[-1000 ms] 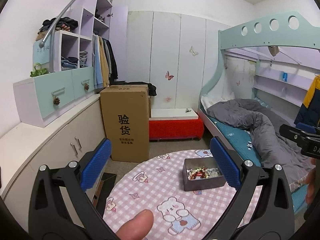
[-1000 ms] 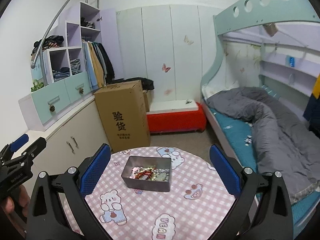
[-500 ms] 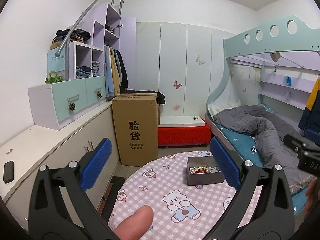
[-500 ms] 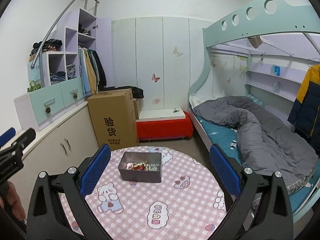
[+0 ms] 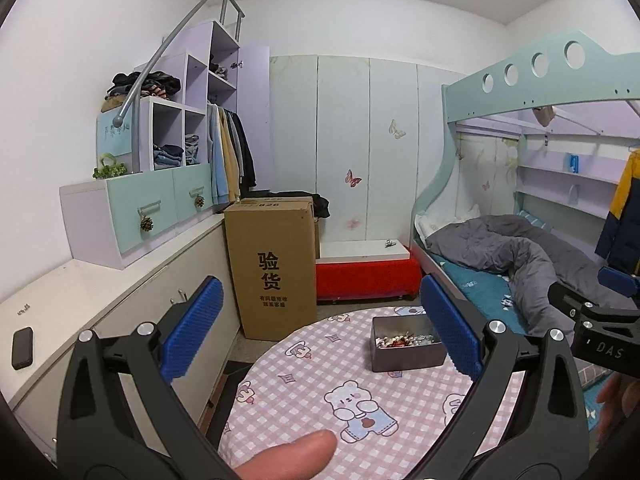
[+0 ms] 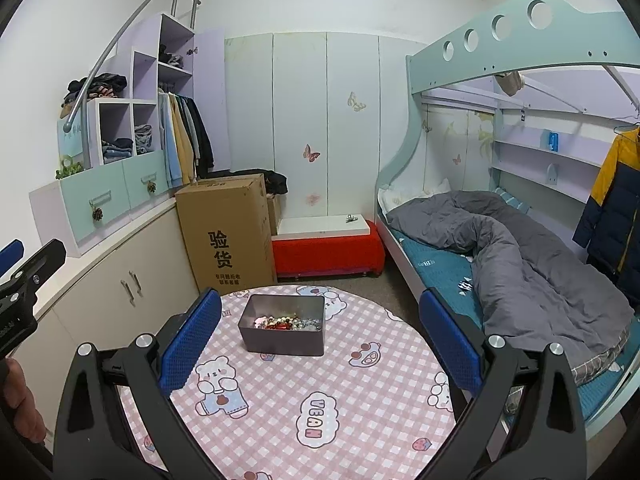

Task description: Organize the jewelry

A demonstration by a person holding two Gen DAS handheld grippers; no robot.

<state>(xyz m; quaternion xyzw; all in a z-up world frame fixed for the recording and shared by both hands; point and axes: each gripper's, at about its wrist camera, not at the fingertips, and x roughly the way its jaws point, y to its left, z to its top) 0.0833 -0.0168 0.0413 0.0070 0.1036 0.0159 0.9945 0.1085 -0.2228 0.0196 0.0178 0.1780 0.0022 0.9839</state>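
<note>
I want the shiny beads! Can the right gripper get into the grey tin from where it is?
Probably yes. The right gripper is open, the grey tin has no lid, and only bare tablecloth lies between them. It hangs well back, so it must move forward.

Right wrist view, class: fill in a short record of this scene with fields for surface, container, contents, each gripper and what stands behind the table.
surface: round table with pink checked bear-print cloth
container: grey tin, open, toward the far side of the table
contents: jumbled jewelry, beads red and pale
left gripper: jaws open, empty
right gripper: jaws open, empty, above the table
behind table: cardboard box, red bench
</note>
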